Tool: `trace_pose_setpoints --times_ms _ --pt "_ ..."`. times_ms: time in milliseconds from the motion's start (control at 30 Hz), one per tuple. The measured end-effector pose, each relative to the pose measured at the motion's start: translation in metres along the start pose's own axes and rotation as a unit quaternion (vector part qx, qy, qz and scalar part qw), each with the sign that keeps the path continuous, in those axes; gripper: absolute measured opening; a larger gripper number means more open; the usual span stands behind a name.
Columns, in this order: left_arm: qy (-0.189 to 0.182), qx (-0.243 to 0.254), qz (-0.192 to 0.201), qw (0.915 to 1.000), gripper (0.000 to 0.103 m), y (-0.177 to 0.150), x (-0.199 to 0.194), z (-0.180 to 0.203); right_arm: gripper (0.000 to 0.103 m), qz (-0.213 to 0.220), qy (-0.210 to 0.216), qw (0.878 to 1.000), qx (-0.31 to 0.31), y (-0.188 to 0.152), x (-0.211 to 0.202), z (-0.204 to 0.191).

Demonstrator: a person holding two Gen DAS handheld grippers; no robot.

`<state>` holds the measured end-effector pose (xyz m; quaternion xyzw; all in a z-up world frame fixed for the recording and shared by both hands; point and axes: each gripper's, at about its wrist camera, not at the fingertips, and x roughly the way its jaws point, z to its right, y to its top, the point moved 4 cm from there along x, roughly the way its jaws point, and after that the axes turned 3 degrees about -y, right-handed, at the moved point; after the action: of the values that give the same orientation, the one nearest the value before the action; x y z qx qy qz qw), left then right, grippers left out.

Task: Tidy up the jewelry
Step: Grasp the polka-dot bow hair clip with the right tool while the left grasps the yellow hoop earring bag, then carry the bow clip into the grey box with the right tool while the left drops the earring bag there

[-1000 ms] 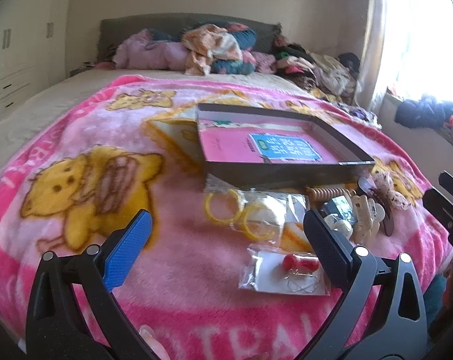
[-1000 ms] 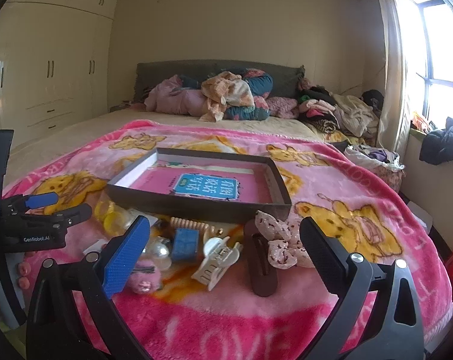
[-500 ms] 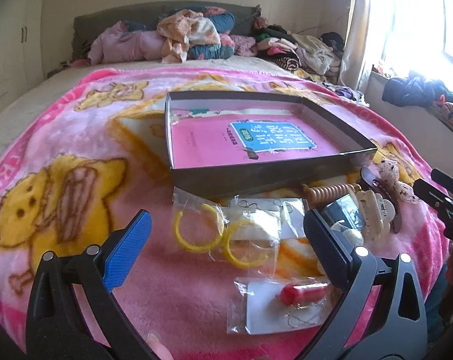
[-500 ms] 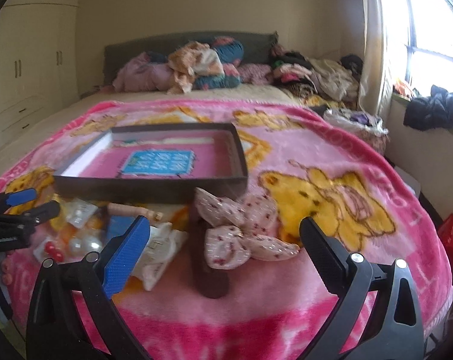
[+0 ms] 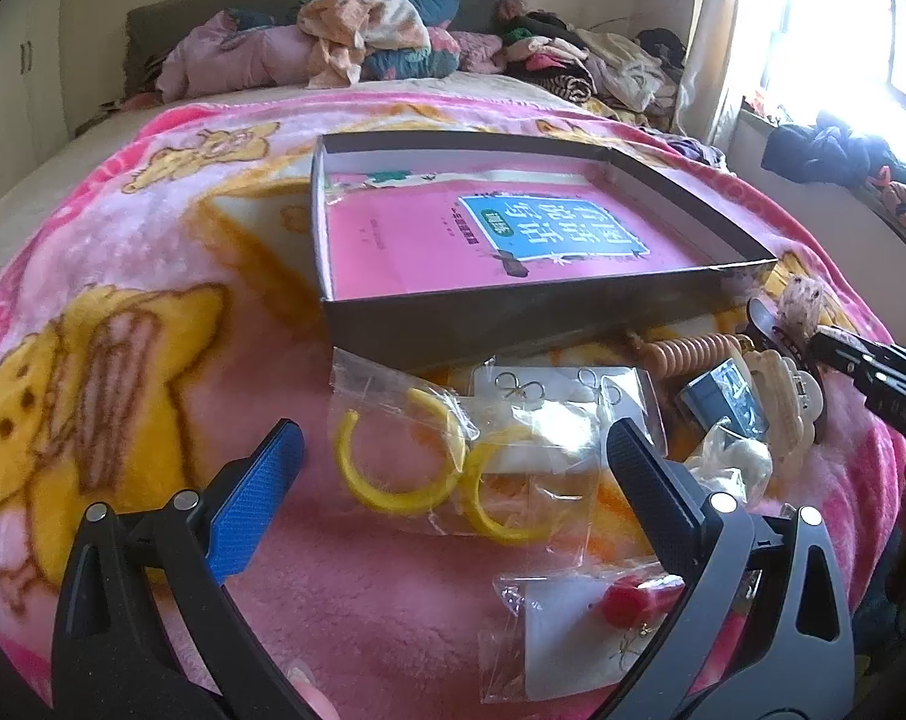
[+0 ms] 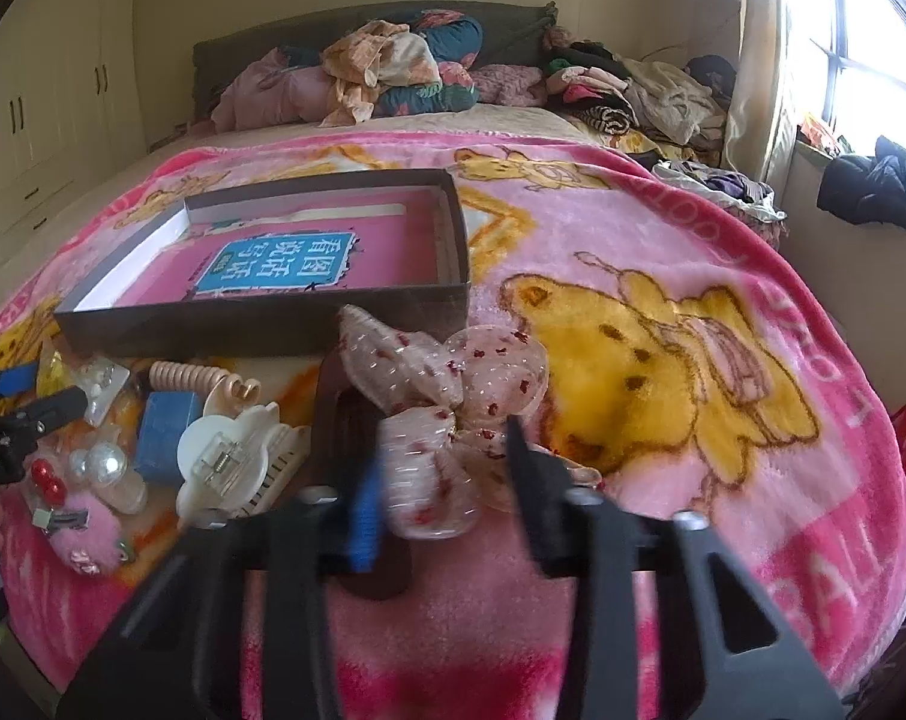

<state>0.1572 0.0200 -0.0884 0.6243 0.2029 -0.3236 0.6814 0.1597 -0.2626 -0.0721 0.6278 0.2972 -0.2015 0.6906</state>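
A shallow dark box [image 5: 513, 312] [image 6: 261, 324] with a pink book inside lies on the pink blanket. Before it lie bagged yellow hoop earrings [image 5: 405, 468], a bag with red beads [image 5: 579, 630], a white claw clip [image 6: 237, 462] and a pink bow hair clip [image 6: 447, 420]. My left gripper [image 5: 453, 480] is open, its fingers either side of the yellow hoops bag. My right gripper [image 6: 441, 498] is narrowed around the lower lobe of the bow, its fingers blurred; I cannot tell whether the pads touch it.
A coiled peach hair tie [image 6: 195, 378], a blue box [image 6: 165, 426], pearl beads [image 6: 102, 462] and a fuzzy pink clip [image 6: 87, 534] lie left of the bow. Piled clothes [image 6: 393, 72] sit at the headboard. A window [image 6: 873, 60] is at the right.
Both grippers moved forward and down toward the items. The right gripper's jaws have narrowed around the bow clip. The left gripper stays open, now over the yellow hoops bag.
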Motion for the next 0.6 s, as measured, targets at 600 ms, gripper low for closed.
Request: trace_pose_setpoints --times_ms 600 --pt "-0.003 -0.018 -0.003 0.9998 0.072 0.001 -0.011 -0.009 0.01 0.043 0.033 0.998 0.031 0.013 -0.031 0.009"
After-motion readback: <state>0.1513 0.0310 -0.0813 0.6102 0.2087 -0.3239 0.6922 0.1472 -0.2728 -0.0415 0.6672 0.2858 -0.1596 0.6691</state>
